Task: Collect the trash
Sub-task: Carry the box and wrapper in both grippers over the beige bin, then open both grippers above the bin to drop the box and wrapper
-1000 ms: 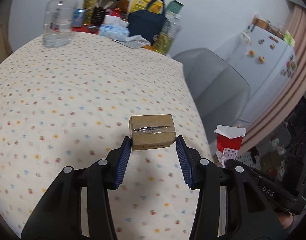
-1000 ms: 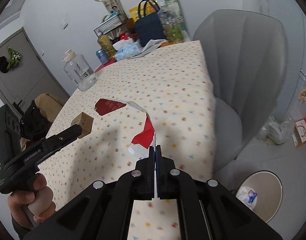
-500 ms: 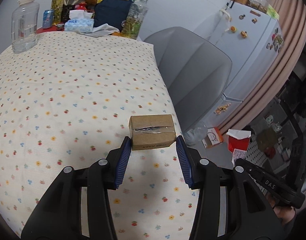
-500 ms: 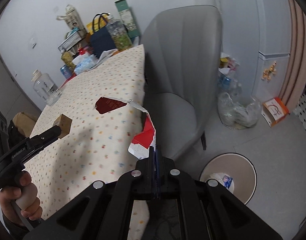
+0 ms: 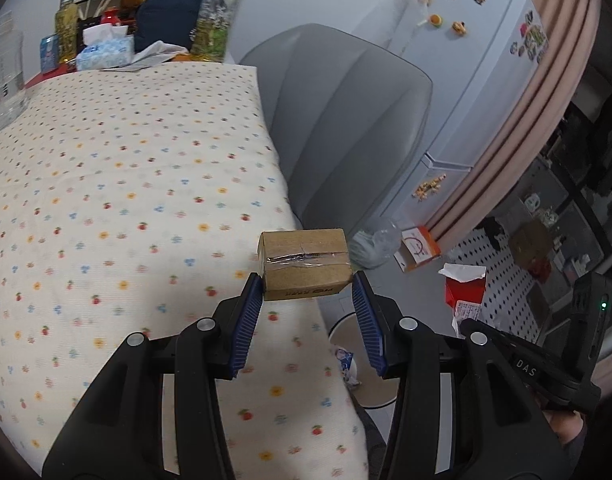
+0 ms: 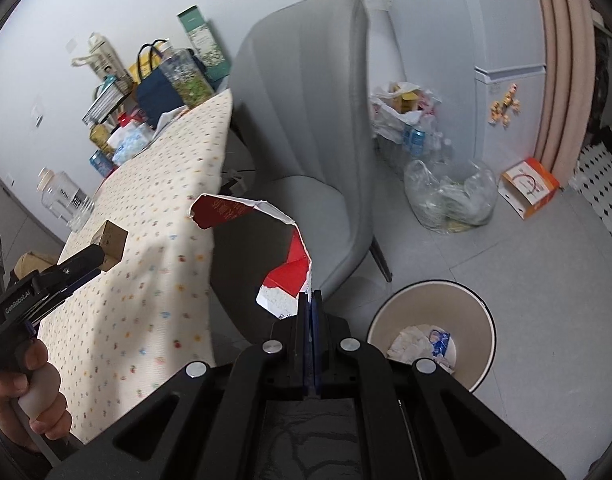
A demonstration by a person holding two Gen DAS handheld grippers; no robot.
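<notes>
The left hand-held gripper (image 5: 308, 308) is clenched on a small cardboard box (image 5: 303, 262), its blue pads pressing the two short ends, so the box hangs in the air above the edge of the desk (image 5: 125, 184) and not on the cloth. The long axis of the box goes across, from one pad to the other, and the taped seam on its top runs the same way; the printed front face looks toward the camera. I think it is held by the ends because that way the pads close on flat sides and the box cannot turn. The right hand-held gripper (image 6: 310, 308) is clenched completely on the lower corner of a torn red and white carton (image 6: 293, 268). The carton stands up and curves to the left, with its ragged open end over the desk edge. Its long axis goes from the pads upward. The open trash bin (image 6: 482, 320) is on the floor, just right of this gripper and lower, near the grey chair (image 6: 306, 120). Probably both pieces are carried toward it.
</notes>
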